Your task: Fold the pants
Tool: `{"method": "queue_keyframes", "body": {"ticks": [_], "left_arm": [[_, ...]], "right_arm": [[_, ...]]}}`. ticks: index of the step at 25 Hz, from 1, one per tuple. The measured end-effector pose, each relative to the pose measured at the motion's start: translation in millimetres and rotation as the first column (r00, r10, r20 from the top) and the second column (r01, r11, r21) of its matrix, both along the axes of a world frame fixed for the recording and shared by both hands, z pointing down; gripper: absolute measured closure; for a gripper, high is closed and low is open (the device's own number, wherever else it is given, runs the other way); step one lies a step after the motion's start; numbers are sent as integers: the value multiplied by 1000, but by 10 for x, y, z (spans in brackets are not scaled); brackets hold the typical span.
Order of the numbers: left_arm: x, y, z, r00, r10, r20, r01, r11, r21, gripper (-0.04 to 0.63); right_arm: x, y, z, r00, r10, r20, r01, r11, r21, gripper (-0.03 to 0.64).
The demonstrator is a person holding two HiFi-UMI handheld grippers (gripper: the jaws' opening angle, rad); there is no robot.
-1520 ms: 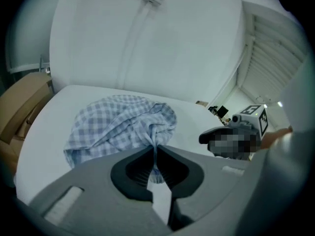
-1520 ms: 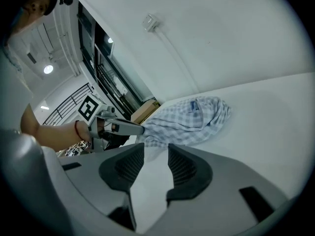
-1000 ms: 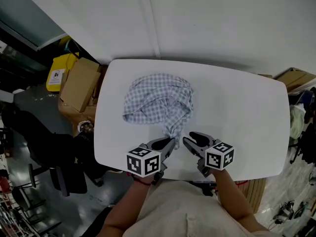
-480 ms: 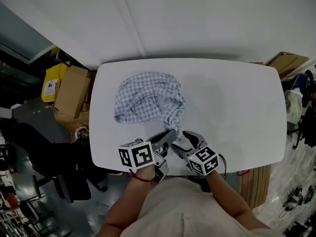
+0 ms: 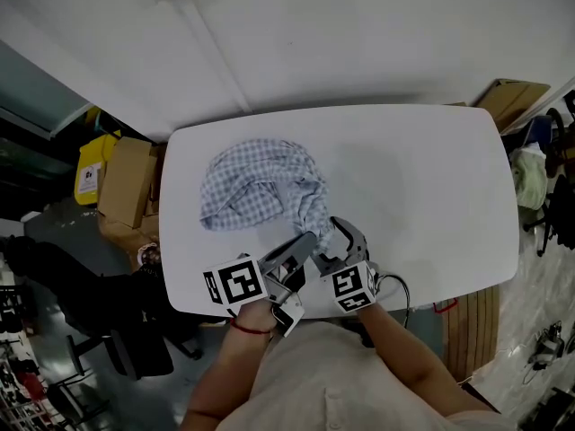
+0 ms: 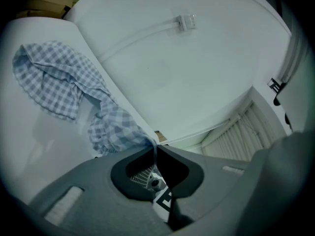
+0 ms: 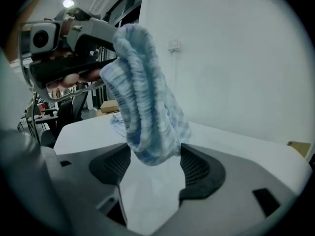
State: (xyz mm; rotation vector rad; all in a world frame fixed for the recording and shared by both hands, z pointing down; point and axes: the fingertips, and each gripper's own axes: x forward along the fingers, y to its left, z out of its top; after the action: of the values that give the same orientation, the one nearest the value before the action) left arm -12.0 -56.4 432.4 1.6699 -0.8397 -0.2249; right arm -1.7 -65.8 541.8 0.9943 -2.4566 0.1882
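Between the left gripper's (image 6: pixel 155 147) closed fingers (image 6: pixel 199 163), only a pants (image 6: pixel 59 82) edge shows.

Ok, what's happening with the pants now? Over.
Left gripper shut on pants edge. Right gripper just opened, cloth bunch between its jaws. Rest crumpled on table. Nothing in the way.

1. The left gripper (image 5: pixel 304 241) has a grey body and bears a cube (image 5: pixel 235 284) with black-and-white square markers.
2. The right gripper (image 5: pixel 335 243) has the same grey build, a marker cube (image 5: pixel 350 287), ribbed dark pads (image 7: pixel 199 168) and a thin cable (image 5: pixel 406 290) looping beside it.
3. The person wears a pale beige shirt (image 5: pixel 341 375) and a red band (image 5: pixel 244 328) at the left wrist.
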Motion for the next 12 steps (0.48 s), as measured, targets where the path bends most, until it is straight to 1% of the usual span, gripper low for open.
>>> {"method": "queue_keyframes", "body": {"ticks": [1, 2, 3, 4, 5, 8, 12], "left_arm": [[-10, 3, -7, 1000, -6, -2, 6, 1000, 1, 568], [-30, 6, -14, 1000, -15, -5, 15, 1000, 2, 568], [-58, 10, -20, 1000, -24, -8, 24, 1000, 2, 568], [-90, 13, -22, 999, -32, -8, 32, 999, 2, 568], [-119, 16, -16, 999, -37, -8, 37, 999, 1, 568], [-166, 37, 75, 999, -43, -10, 43, 999, -22, 568], [-106, 114, 308, 1000, -24, 0, 24, 997, -73, 568]], "right_arm": [[36, -8, -30, 1000, -7, -15, 7, 1000, 24, 297], [84, -9, -61, 999, -13, -36, 15, 999, 51, 335], [141, -7, -90, 998, -21, -58, 25, 997, 76, 403], [202, -7, -120, 997, -31, -75, 38, 995, 94, 494], [263, -13, -155, 995, -44, -89, 54, 993, 106, 508], [443, -79, -275, 986, -98, -136, 115, 986, 119, 523], [634, -176, -386, 961, -182, -208, 202, 976, 79, 525]]}}
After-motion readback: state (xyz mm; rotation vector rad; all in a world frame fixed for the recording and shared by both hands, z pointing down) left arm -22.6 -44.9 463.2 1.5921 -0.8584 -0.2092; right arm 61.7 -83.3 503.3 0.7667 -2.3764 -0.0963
